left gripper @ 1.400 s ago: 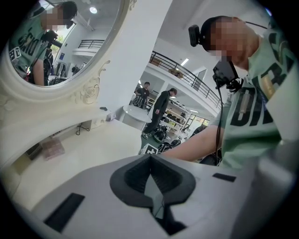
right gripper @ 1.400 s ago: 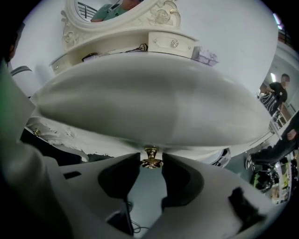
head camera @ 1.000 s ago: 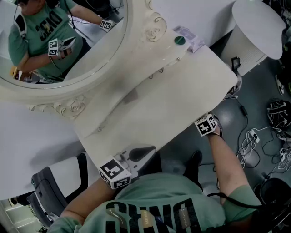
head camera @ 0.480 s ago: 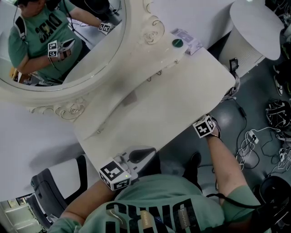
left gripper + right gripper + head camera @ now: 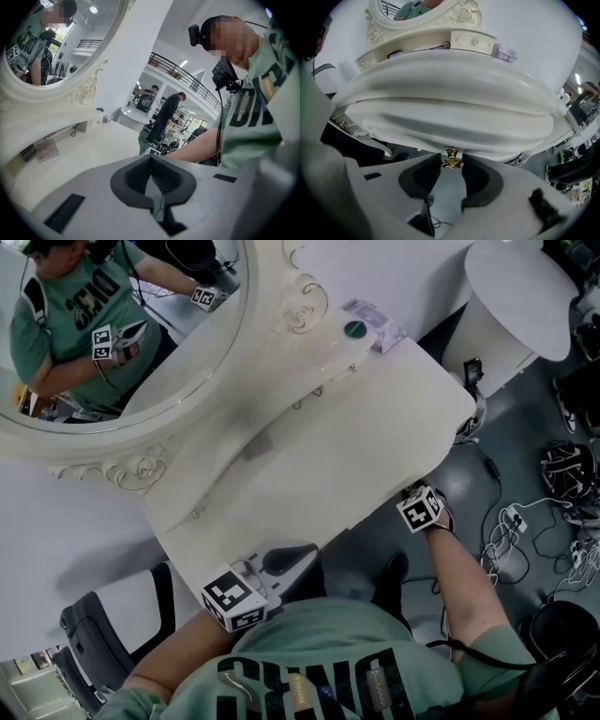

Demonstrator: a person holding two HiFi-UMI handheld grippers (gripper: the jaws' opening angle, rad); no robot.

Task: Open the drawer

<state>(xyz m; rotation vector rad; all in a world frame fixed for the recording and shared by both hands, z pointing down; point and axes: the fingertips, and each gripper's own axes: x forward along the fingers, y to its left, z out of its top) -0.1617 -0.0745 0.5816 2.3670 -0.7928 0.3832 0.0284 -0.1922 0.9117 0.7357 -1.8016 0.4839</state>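
A cream vanity table (image 5: 309,465) with a moulded front edge fills the head view. Under that edge, in the right gripper view, sits the drawer front (image 5: 440,126) with a small brass knob (image 5: 452,159). My right gripper (image 5: 452,165) points steeply down at the table's front, and its two dark pads close on the knob from either side. In the head view only its marker cube (image 5: 420,509) shows at the table's near right edge. My left gripper (image 5: 298,557) rests at the near left corner of the tabletop, jaws together and holding nothing (image 5: 151,158).
An oval mirror (image 5: 112,334) in a carved frame stands at the back, with small drawers (image 5: 471,41) below it. A green round lid (image 5: 353,330) lies far right. A white round side table (image 5: 516,296), floor cables (image 5: 511,531) and a chair (image 5: 103,634) surround the vanity.
The whole head view has slid a little up and left. Both grippers keep their places against the table.
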